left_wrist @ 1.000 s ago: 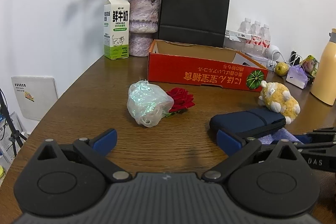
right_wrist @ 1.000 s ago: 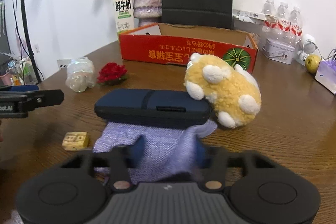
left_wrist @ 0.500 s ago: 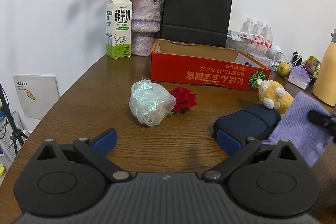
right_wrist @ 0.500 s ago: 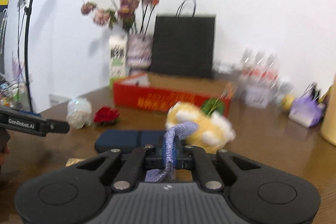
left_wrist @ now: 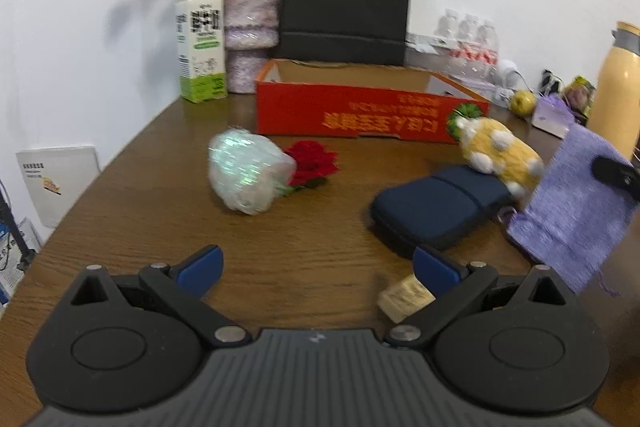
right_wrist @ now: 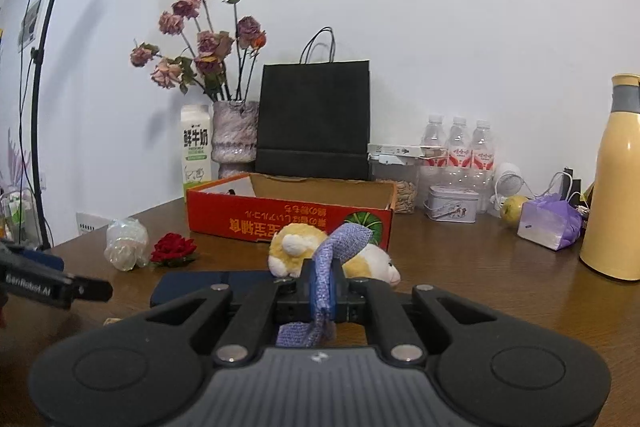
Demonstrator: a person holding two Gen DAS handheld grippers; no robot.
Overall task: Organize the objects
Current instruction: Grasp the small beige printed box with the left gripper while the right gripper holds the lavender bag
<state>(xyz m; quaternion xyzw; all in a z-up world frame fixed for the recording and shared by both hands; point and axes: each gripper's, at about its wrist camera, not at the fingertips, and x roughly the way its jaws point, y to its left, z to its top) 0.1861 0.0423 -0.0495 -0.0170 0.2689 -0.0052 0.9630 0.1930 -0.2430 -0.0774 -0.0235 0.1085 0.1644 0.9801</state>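
My right gripper (right_wrist: 323,287) is shut on a purple knitted cloth (right_wrist: 340,241) and holds it lifted off the table; the cloth hangs at the right of the left wrist view (left_wrist: 576,203). My left gripper (left_wrist: 316,267) is open and empty, low over the wooden table (left_wrist: 160,211). A small tan block (left_wrist: 406,297) lies by its right finger. Ahead lie a dark blue case (left_wrist: 440,207), a yellow plush toy (left_wrist: 500,151), a red rose (left_wrist: 312,163) and a crumpled clear wrap (left_wrist: 246,175). An open red cardboard box (left_wrist: 360,115) stands behind them.
Along the wall stand a milk carton (left_wrist: 202,43), a vase of dried flowers (left_wrist: 250,35), a black paper bag (left_wrist: 346,7), water bottles (right_wrist: 460,147), a tin (right_wrist: 450,209), an apple (right_wrist: 514,209), a purple pouch (right_wrist: 548,223) and a yellow thermos (right_wrist: 616,187).
My right gripper closed on the purple cloth and lifted it off the table, tilting upward. My left gripper moved forward and right, and the tan block came into its view.
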